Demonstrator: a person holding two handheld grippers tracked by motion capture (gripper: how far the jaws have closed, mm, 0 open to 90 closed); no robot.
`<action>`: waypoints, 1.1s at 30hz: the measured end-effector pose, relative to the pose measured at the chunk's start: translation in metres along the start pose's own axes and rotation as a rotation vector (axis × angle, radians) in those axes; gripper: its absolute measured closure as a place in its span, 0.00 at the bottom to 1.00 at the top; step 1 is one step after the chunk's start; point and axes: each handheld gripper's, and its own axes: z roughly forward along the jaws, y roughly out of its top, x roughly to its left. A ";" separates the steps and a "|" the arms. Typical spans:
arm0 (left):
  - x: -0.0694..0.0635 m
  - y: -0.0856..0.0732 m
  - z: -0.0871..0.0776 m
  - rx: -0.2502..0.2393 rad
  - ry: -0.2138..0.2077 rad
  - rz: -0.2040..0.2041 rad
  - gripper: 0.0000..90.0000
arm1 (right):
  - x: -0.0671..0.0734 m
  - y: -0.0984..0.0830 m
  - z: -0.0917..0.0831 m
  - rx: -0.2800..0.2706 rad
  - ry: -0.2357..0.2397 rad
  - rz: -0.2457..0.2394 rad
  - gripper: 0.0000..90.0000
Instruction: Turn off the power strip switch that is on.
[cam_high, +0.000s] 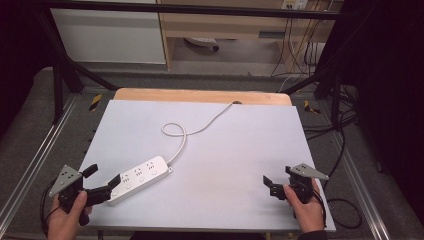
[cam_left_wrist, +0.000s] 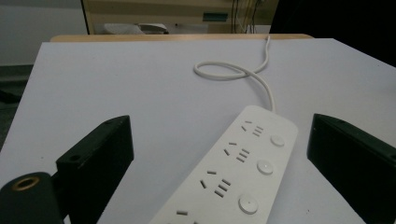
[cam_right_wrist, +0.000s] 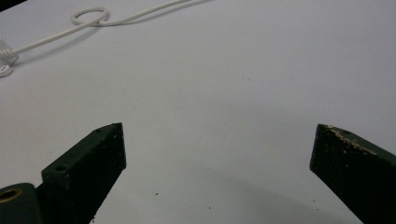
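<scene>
White power strip (cam_high: 139, 179) lies diagonally on the surface (cam_high: 240, 150), front-left, near the front edge. Its cord (cam_high: 181, 131) loops twd the back edge. Left gripper (cam_high: 106, 179) at the front-left corner, fingers spread wide w/ the strip's near end between them. Right gripper (cam_high: 276, 179) near the front-right corner, fingers wide, nothing held. Bare surface between the grippers.
</scene>
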 end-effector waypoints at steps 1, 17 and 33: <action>0.000 0.000 0.000 -0.005 0.003 -0.004 0.08 | -0.001 0.000 0.001 0.004 0.001 0.002 0.06; -0.013 0.010 -0.002 -0.033 -0.029 0.012 0.09 | -0.001 0.001 -0.001 0.013 -0.010 0.002 0.05; -0.029 0.028 0.026 0.012 -0.051 0.063 0.14 | 0.000 -0.005 -0.014 0.006 0.011 0.006 0.03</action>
